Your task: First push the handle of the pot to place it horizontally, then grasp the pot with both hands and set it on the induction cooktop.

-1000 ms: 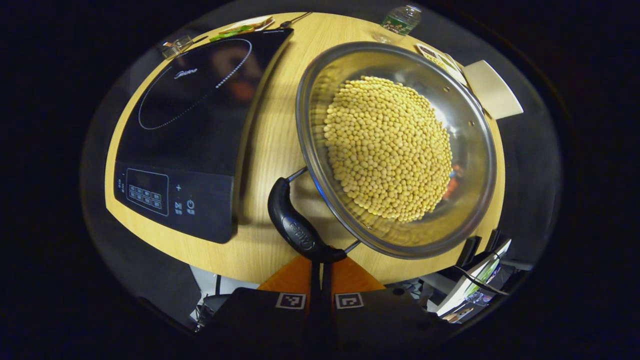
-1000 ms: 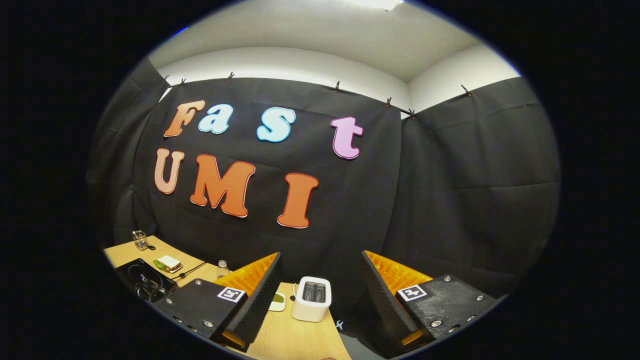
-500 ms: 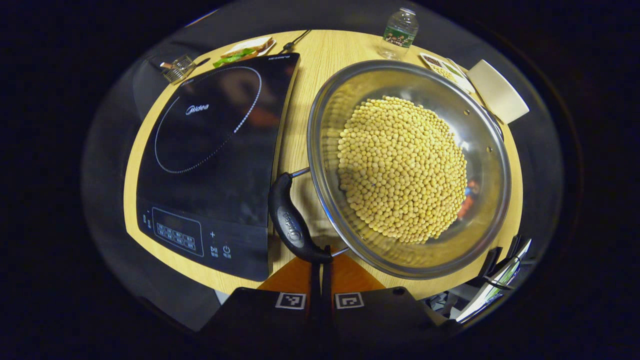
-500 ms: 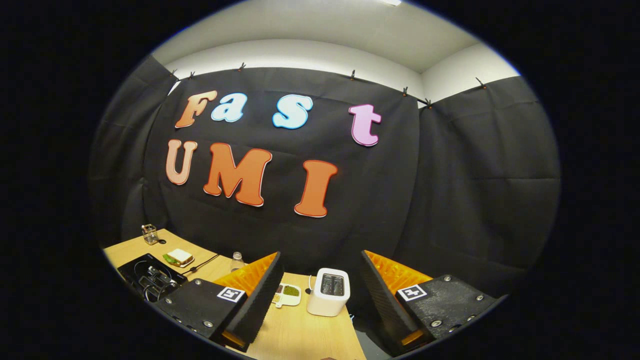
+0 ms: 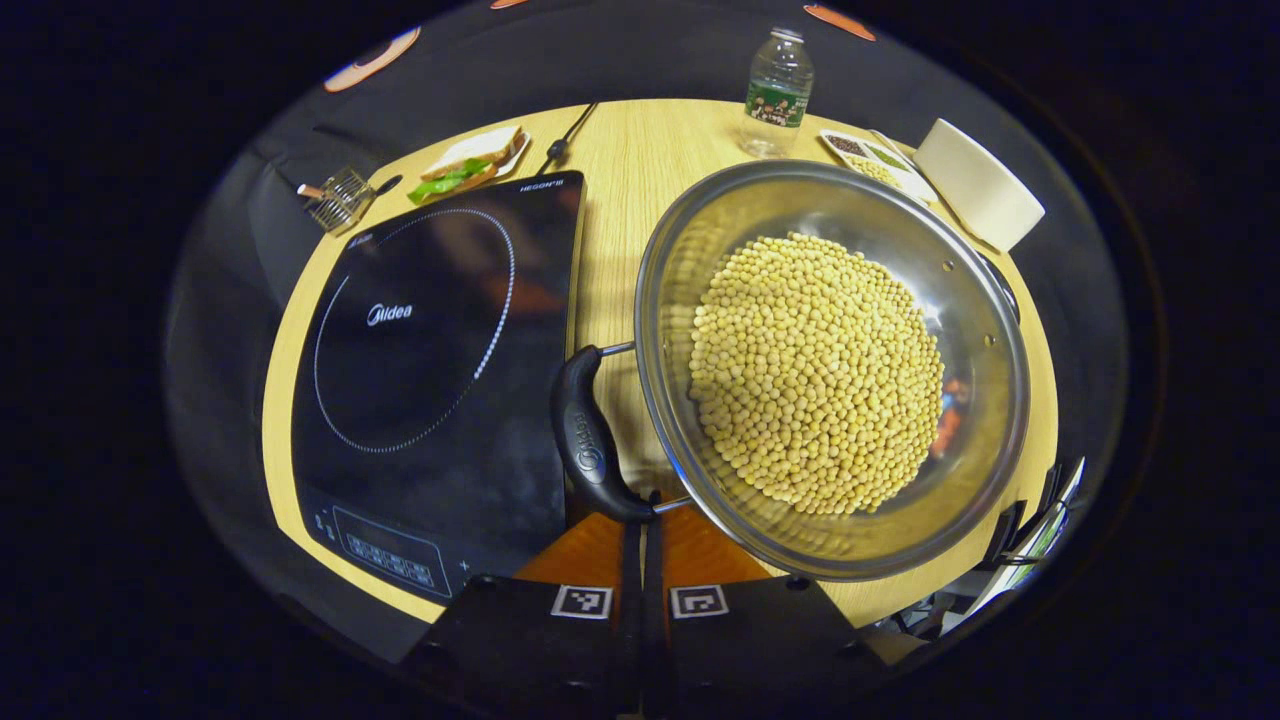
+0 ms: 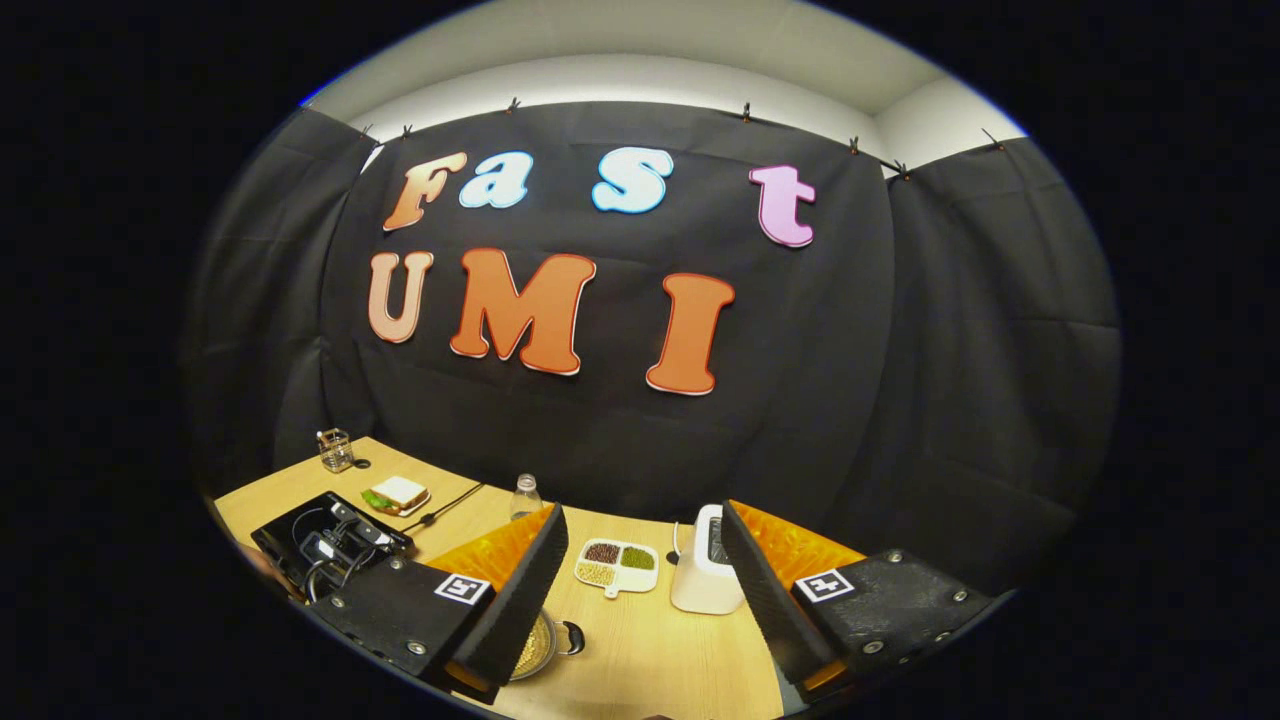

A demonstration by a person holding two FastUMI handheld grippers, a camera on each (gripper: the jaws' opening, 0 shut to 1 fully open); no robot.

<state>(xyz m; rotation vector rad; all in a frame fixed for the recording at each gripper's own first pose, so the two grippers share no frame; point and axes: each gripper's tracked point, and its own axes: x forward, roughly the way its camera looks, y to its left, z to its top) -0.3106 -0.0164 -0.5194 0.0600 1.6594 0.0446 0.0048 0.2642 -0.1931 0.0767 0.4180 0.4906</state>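
Note:
A wide steel pot [image 5: 970, 330] heaped with yellow beans stands on the wooden table, right of the black induction cooktop [image 5: 420, 360]. Its black side handle [image 5: 588, 450] lies along the cooktop's right edge. My left gripper [image 5: 641, 520] is shut, its fingertips touching the near end of that handle. My right gripper [image 6: 640, 600] is open and empty, held above the table facing the booth wall. Between its fingers, low down, I see a sliver of the pot's rim [image 6: 535, 648] and its other small handle [image 6: 572, 636].
At the table's far side stand a water bottle [image 5: 777, 90], a divided dish of beans [image 5: 872, 160] and a white toaster [image 5: 975, 185]. A sandwich [image 5: 465, 165] and a small glass holder [image 5: 335, 197] lie behind the cooktop. A cable [image 5: 565, 140] runs off its back.
The pot's handle has swung towards the cooktop's edge with my shut left gripper against it. The right gripper has tipped downward, bringing more table and the pot's rim into sight.

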